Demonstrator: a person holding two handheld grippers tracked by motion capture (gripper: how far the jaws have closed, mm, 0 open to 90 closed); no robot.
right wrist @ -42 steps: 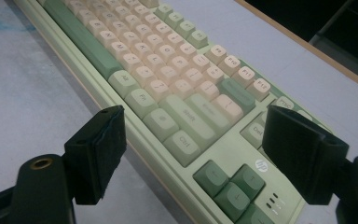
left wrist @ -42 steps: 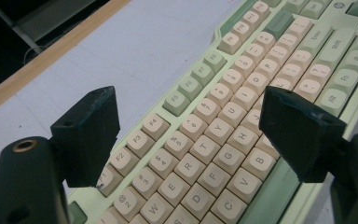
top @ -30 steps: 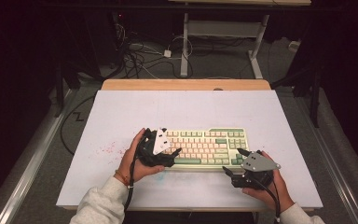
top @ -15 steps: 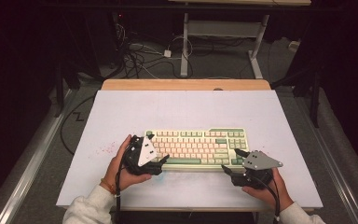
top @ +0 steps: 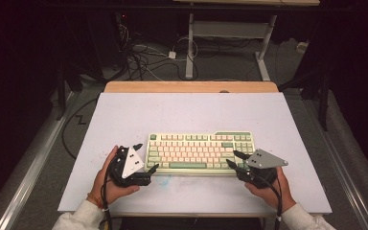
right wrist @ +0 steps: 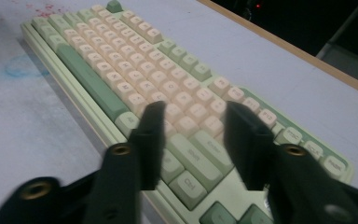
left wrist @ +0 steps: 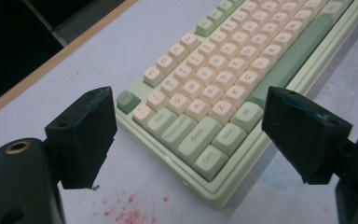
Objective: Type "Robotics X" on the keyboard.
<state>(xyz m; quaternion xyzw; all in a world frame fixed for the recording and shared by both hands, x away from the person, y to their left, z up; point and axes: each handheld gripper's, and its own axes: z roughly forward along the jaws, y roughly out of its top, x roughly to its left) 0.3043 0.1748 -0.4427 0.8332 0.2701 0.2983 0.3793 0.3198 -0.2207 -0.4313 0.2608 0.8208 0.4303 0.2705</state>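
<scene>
Two tongs [top: 143,157] [top: 235,160] flank one keyboard [top: 199,151]; both gaping.

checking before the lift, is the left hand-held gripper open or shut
Open. In the left gripper view the left hand-held gripper has its jaws spread wide around the keyboard corner, touching neither side.

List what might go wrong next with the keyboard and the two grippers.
1. The right gripper, its jaws just closing over the keyboard with only keys between them, may press keys or pop a cap.
2. The left gripper stands open astride the corner; closing there may skew the keyboard.
</scene>
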